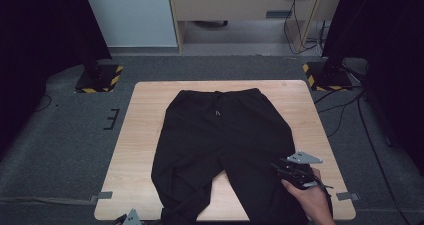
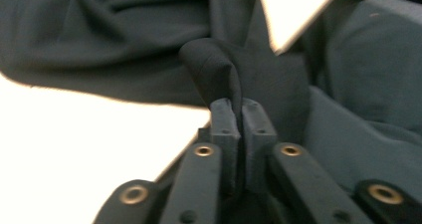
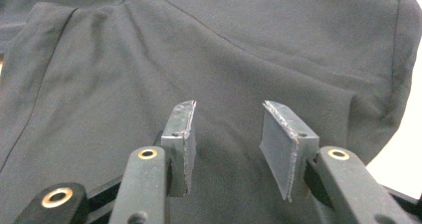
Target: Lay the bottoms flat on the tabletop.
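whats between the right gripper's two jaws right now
Nothing is gripped. In the right gripper view the right gripper has its jaws apart, and the gap shows flat black fabric of the trousers lying beyond them on the table.

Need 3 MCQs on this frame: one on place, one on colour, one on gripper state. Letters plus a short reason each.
1. Where does the right gripper hang?
A. over the trousers' right leg, near the table's right edge
B. over the waistband
C. over the floor

2. What colour are the trousers?
A. red
B. black
C. white

3. How does the left gripper stand?
A. wide open over bare table
B. shut on a fold of the trousers
C. shut on a cable

Key: 1 A, the high view shows it above the leg by the right edge of the table. 2 B, the cloth is black in every view. 3 B, the left gripper view shows the jaws together with a fold of cloth pinched between them.
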